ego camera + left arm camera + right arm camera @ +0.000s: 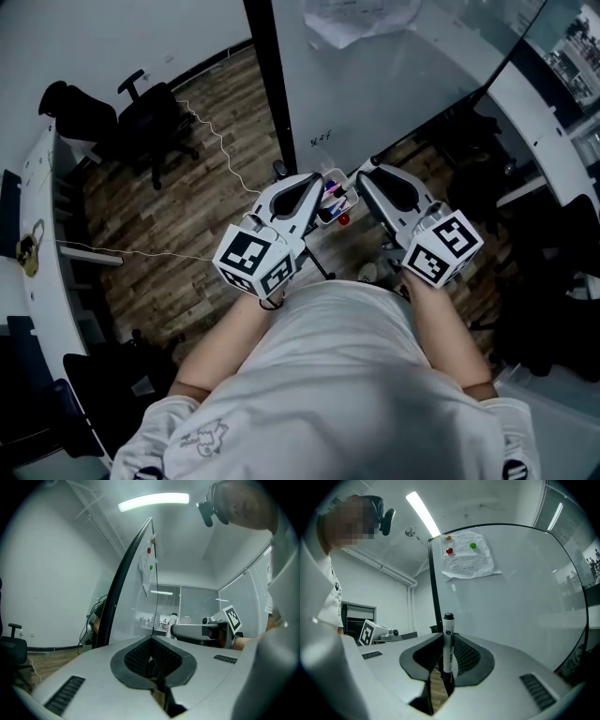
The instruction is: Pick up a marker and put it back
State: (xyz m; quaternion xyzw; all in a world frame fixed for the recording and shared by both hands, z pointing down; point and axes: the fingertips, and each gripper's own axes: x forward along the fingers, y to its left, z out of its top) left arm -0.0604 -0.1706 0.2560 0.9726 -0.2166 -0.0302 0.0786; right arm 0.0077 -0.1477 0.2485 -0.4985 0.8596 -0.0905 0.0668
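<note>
As the person leans over the wooden floor [178, 234], the right tongs [443, 637] are clamped on a marker [448, 626]. It stands upright between the pads, black cap on top, pale printed barrel below, and its upper end pokes above the jaws. Behind it is the whiteboard [515, 602], whose dark frame runs up just left of the marker. Whether the marker touches the board cannot be told from here.

High on the board hangs a crumpled sheet of paper [466, 557], pinned with a red magnet [449, 551], a green magnet [473, 545] and an orange magnet [448, 537].

Over to the left tongs [151, 641]: the jaws are pressed together, ribbed pads meeting, with nothing between them. They point along the edge of the board, with a ceiling light overhead.

From the head view, both tongs are held out side by side, close together, angled in towards the foot of the board. Between their tips sits a small holder [330, 208] with what look like coloured pens, red and blue showing. Each marker cube sits near a wrist, well apart from the other.

Off to the left a black office chair [155, 122] stands on the floor, and a thin white cable [220, 142] trails past it
</note>
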